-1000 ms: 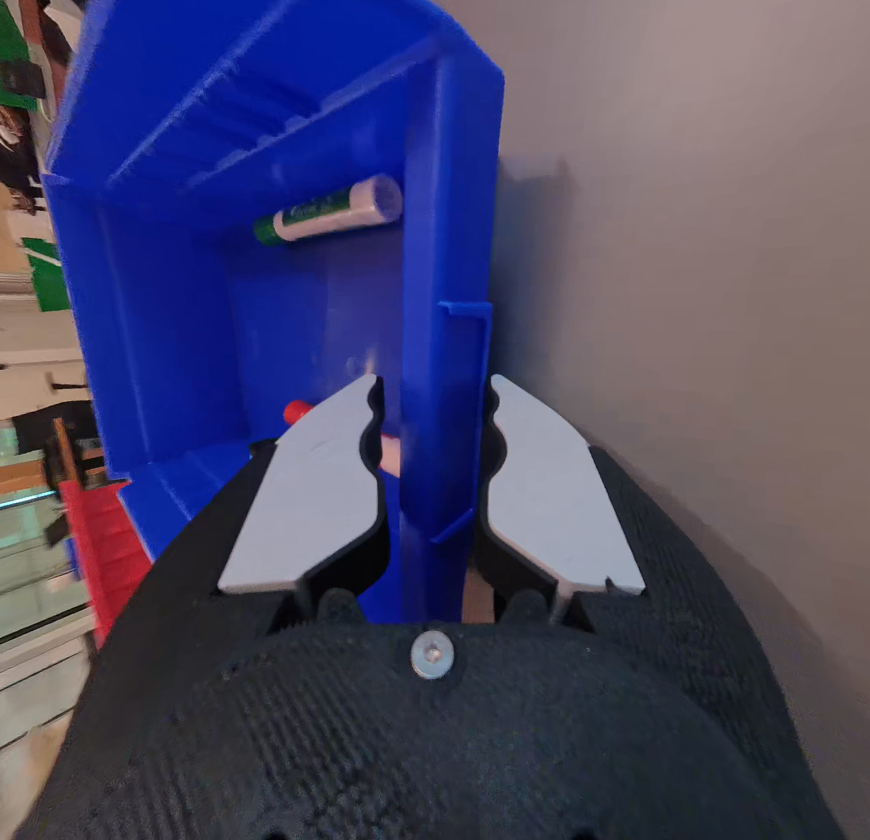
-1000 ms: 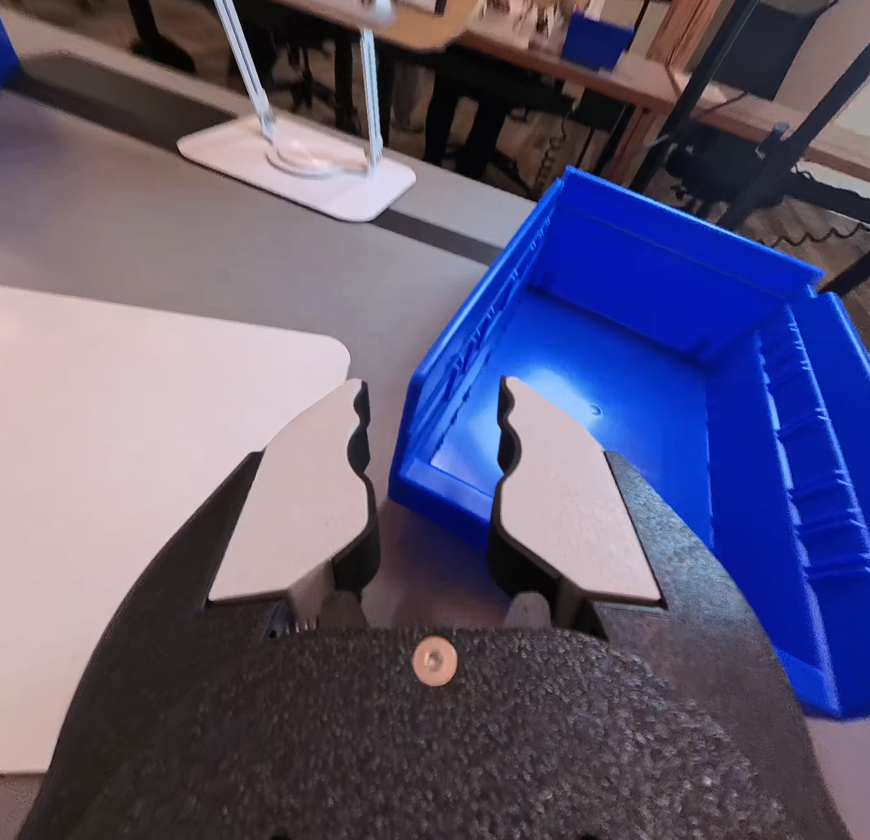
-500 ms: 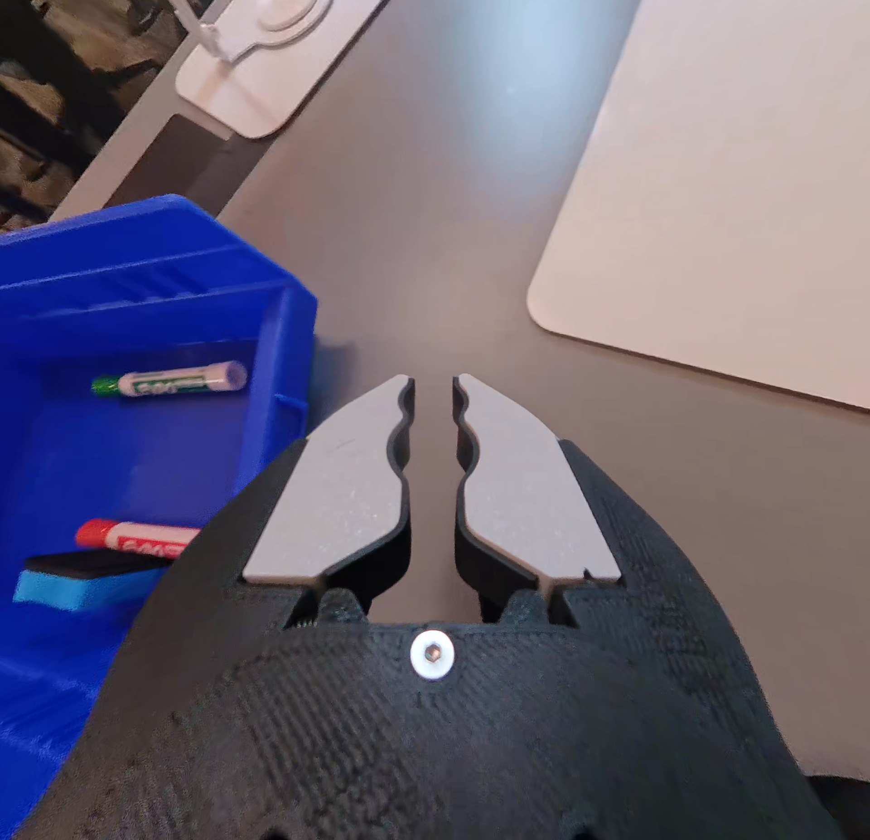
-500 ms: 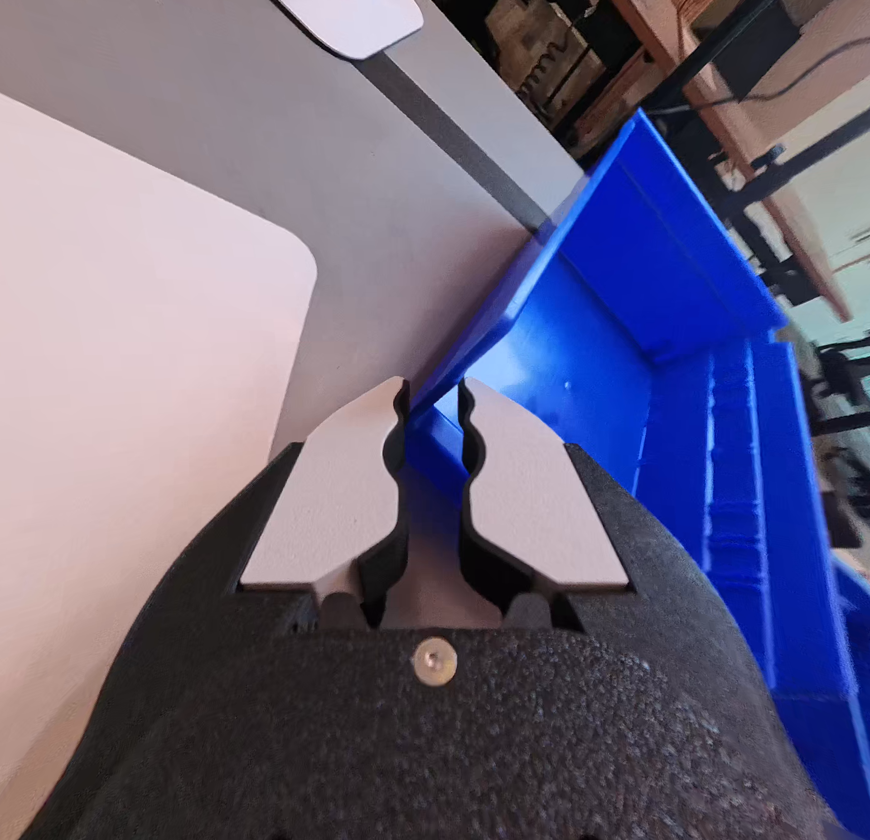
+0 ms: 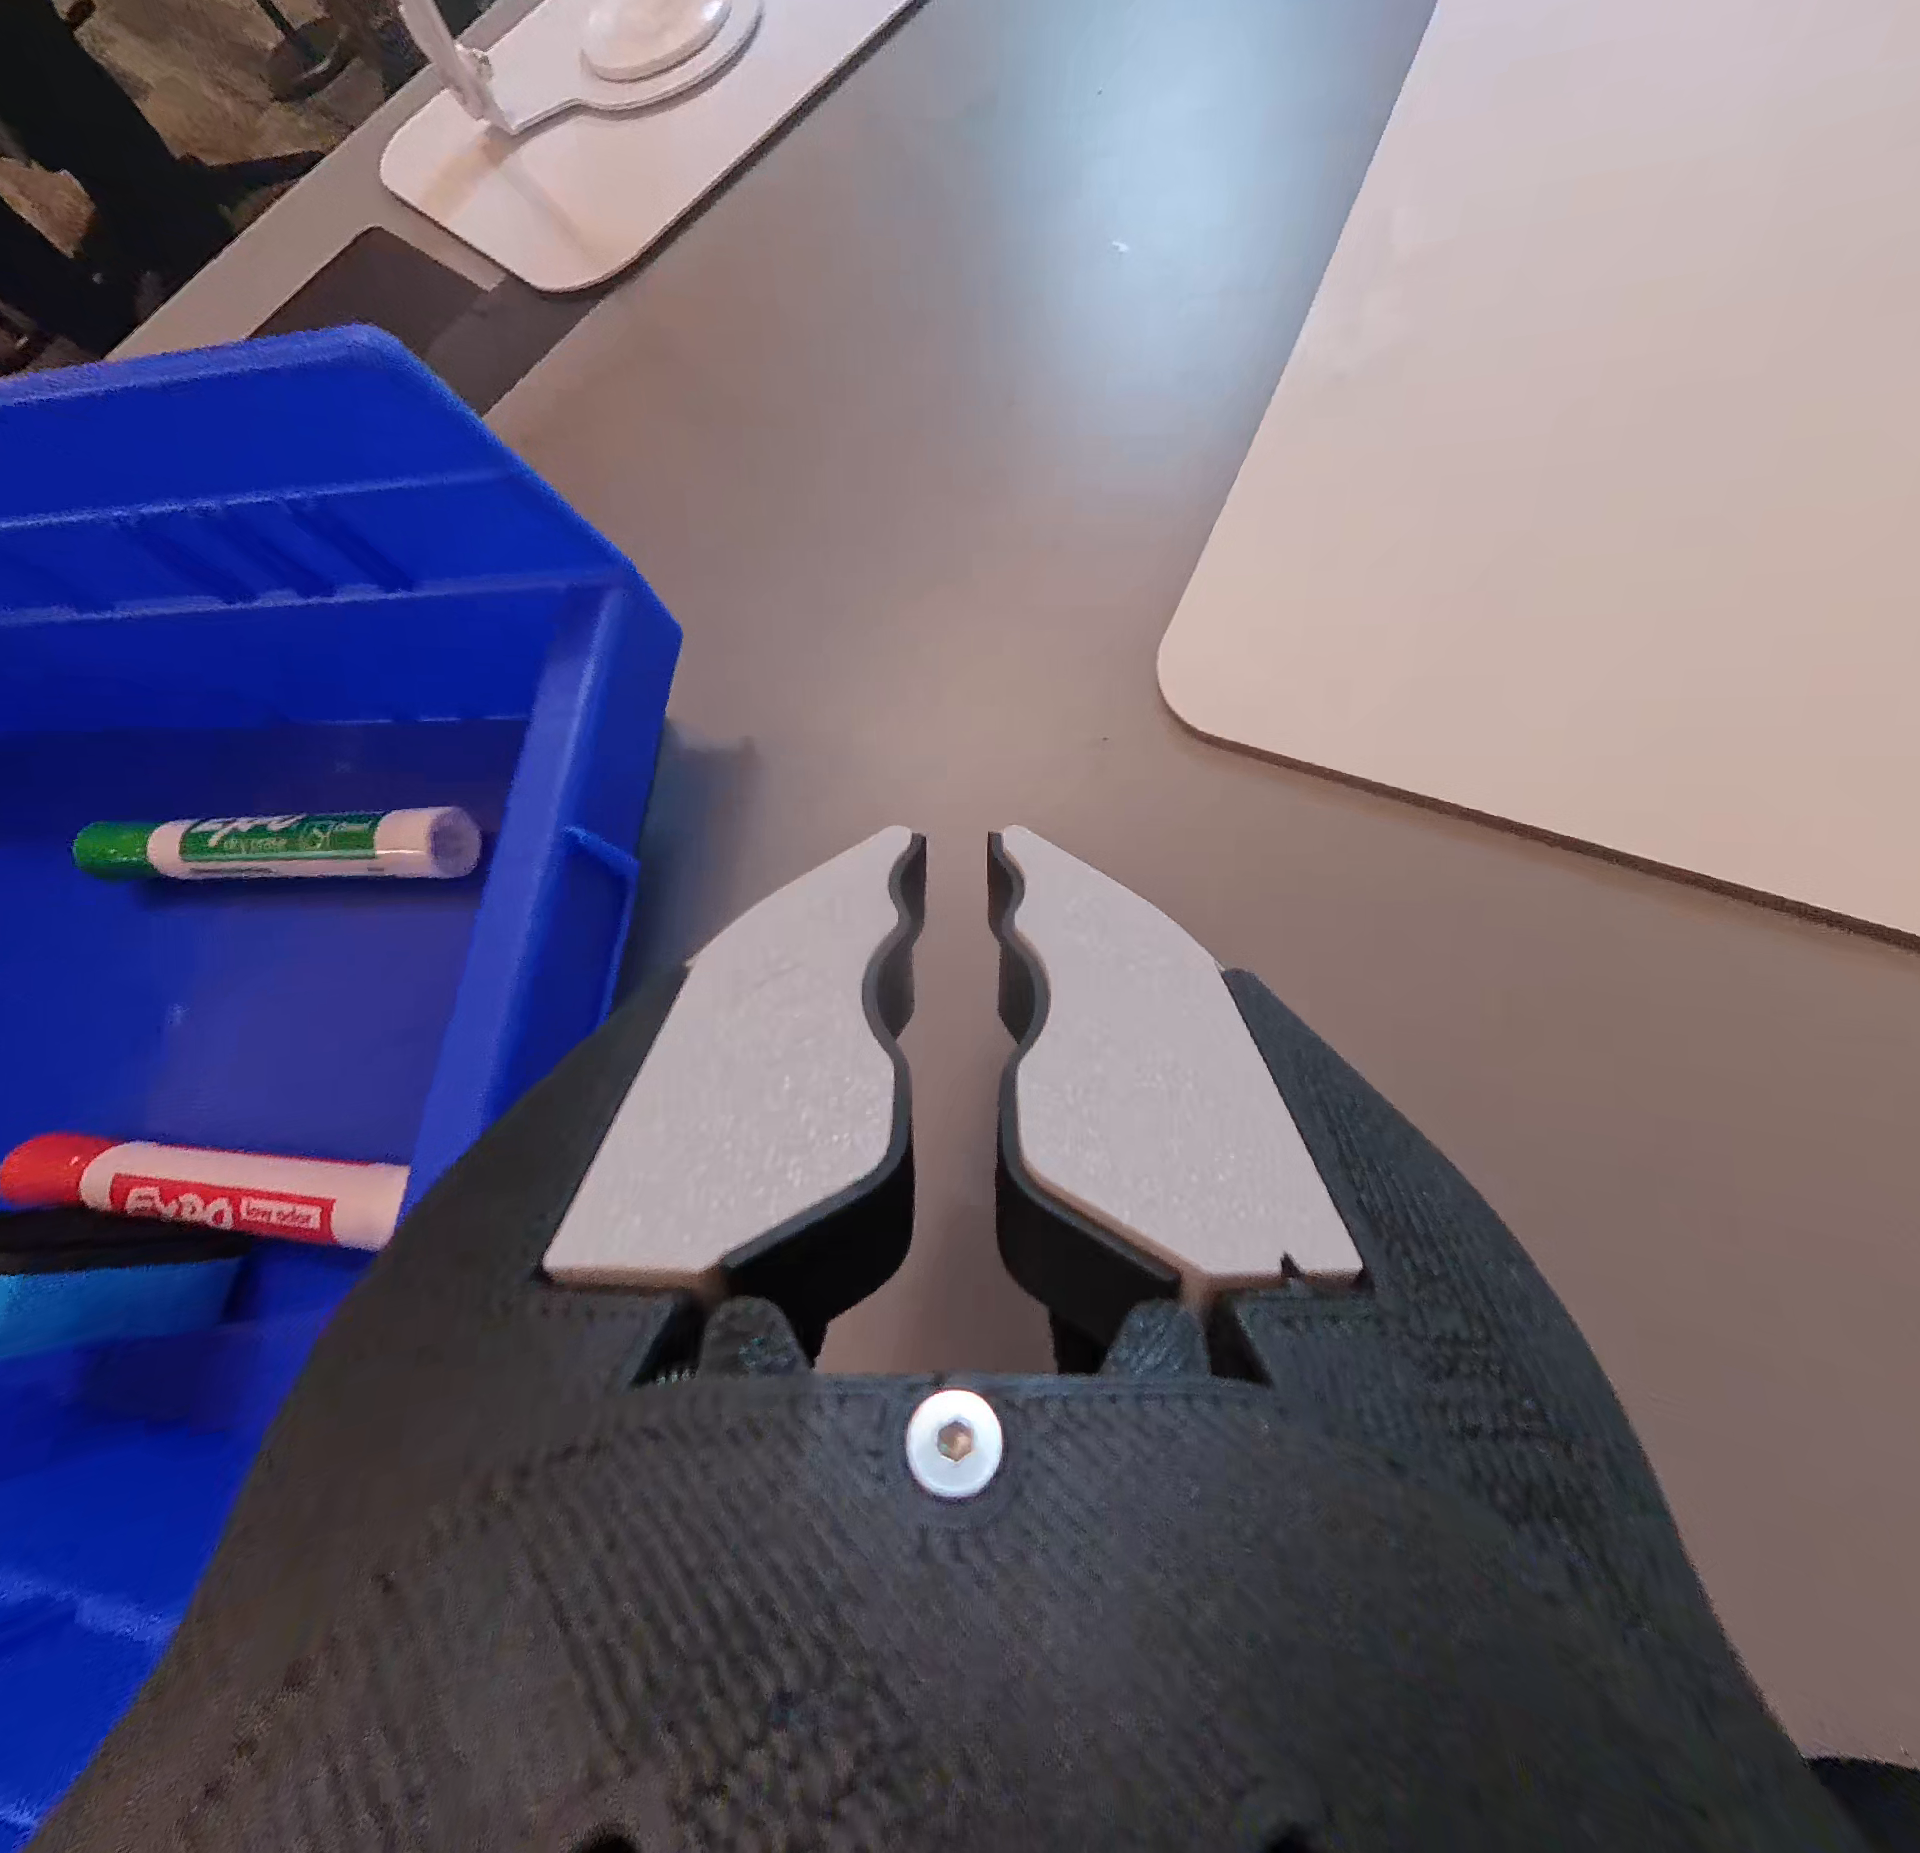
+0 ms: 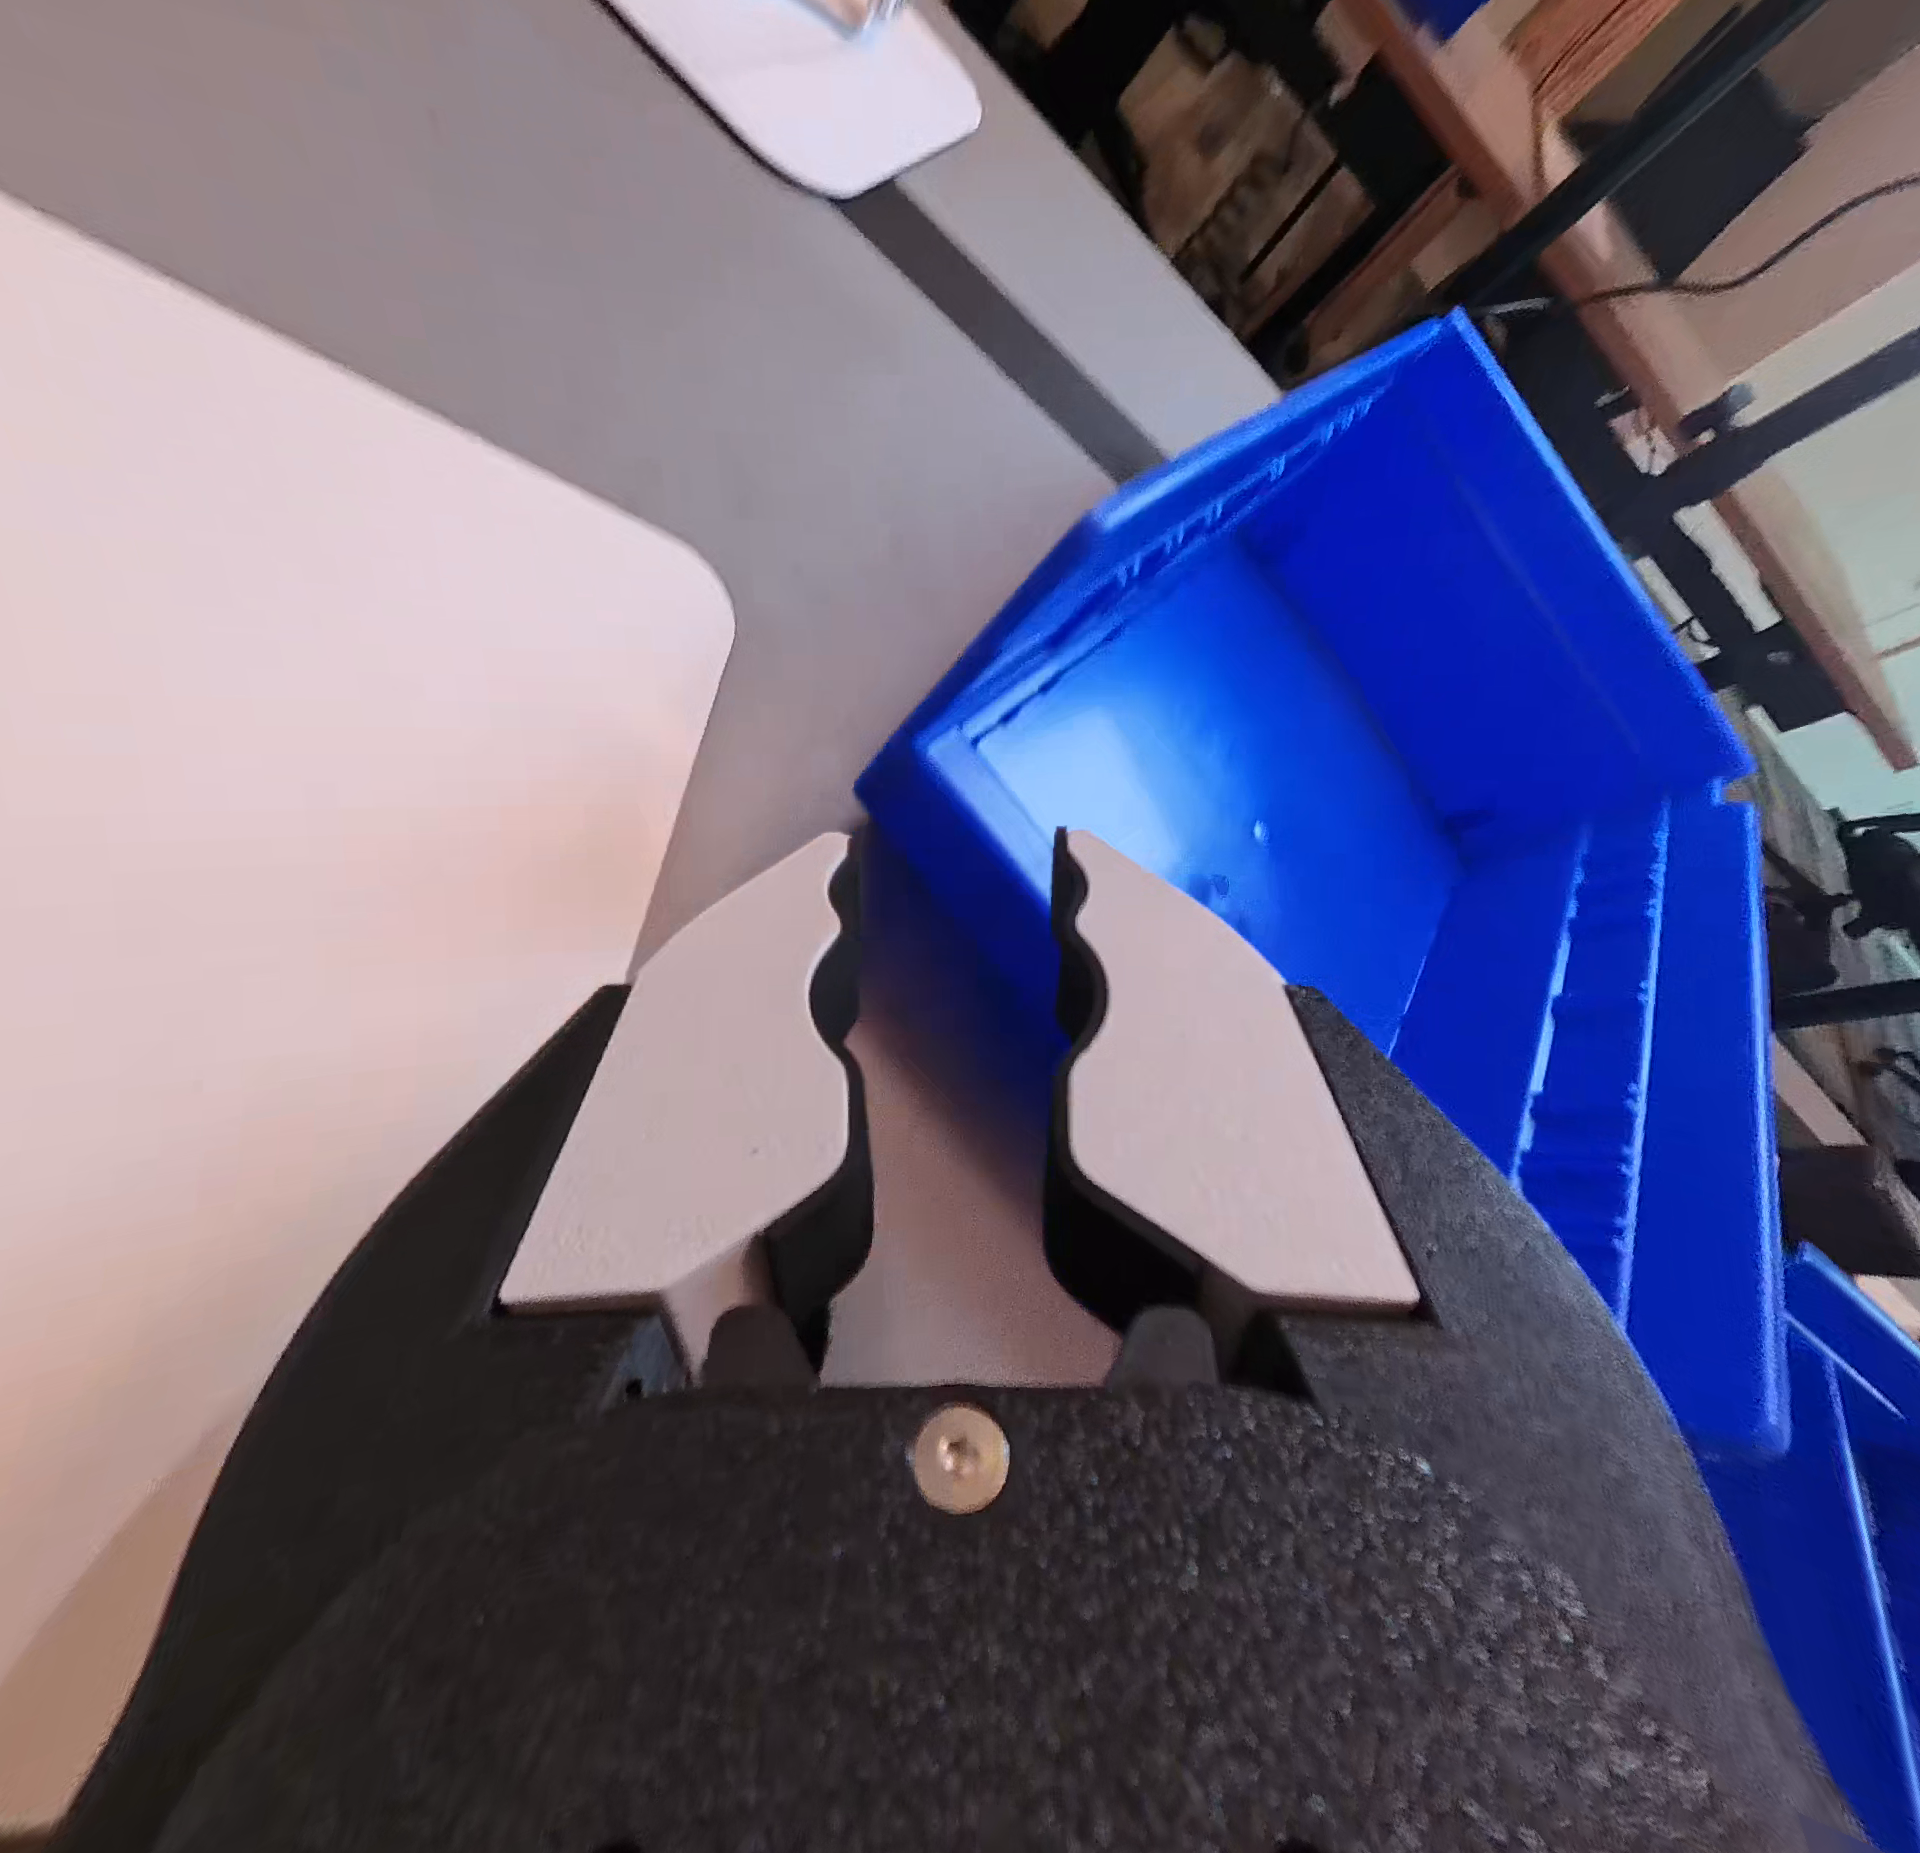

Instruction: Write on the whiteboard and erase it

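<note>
We hold both grippers over the grey table [image 5: 935, 515], and neither has anything in its grasp. Our left gripper [image 5: 956, 847] has its fingers nearly together, with only a narrow slit of bare table showing between them; it hovers just beside the near corner of the left blue bin [image 5: 582, 660]. That bin holds what we need: a green marker [image 5: 281, 845] lying flat across the floor of the bin, a red marker [image 5: 208, 1195] nearer to us, and an eraser [image 5: 104, 1284] with a dark pad on a light blue body, partly hidden under the gripper housing. The whiteboard [image 5: 1610, 453] lies flat on the table off to the right, and its visible face looks blank, so we judge that the writing has not begun. Our right gripper [image 6: 956, 858] is moderately open, empty, and poised at the near corner of a second blue bin [image 6: 1351, 764], which shows nothing inside. A white lamp base [image 5: 665, 99] stands at the far edge. To take a marker well, we should widen the left fingers first, swing over the bin wall, line the fingers across the barrel and close around its middle, so it will not tip when lifted.
</note>
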{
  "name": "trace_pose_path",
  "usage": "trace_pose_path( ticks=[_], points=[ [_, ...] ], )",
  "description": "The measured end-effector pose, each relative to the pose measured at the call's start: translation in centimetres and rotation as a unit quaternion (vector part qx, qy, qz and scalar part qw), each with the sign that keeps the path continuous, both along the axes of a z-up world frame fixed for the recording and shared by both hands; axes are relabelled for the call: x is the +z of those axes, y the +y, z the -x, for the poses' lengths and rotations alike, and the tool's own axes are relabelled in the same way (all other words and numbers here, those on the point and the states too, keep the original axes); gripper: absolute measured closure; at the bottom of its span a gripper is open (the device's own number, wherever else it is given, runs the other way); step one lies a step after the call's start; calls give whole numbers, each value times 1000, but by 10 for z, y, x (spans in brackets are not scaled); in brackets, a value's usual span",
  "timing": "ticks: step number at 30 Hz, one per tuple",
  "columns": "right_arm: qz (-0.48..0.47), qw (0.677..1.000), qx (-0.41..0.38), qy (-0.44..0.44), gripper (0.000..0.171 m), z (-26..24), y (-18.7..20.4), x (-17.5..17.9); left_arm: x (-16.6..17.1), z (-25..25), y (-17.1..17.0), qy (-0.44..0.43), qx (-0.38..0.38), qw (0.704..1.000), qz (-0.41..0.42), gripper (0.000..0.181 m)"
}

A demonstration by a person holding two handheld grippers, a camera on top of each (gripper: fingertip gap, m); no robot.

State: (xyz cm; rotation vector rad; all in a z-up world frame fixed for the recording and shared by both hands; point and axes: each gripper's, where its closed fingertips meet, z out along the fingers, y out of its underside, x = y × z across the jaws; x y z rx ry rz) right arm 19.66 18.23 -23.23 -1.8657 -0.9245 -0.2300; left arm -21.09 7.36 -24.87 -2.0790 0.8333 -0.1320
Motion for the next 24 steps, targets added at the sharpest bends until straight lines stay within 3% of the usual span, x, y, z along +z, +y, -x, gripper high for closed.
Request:
trace_pose_path(
  ticks=[6, 9, 16, 24],
  points=[
    [18, 999, -24, -34, 152, -18, 7, -17, -1, 6, 0, 8, 8, 1000, -13, 174],
    [-5, 998, -32, -53, 148, -18, 23, -16, 4, 4, 0, 0, 8, 1000, -22, 174],
    [-14, 999, -13, 34, 148, -8, 11, 2, 8, 7, 1, -1, 17, 999, -42, 176],
    [-27, 998, -45, -46, 149, -17, 38, -13, -3, -3, 1, -21, 7, 1000, -17, 169]
  ],
)
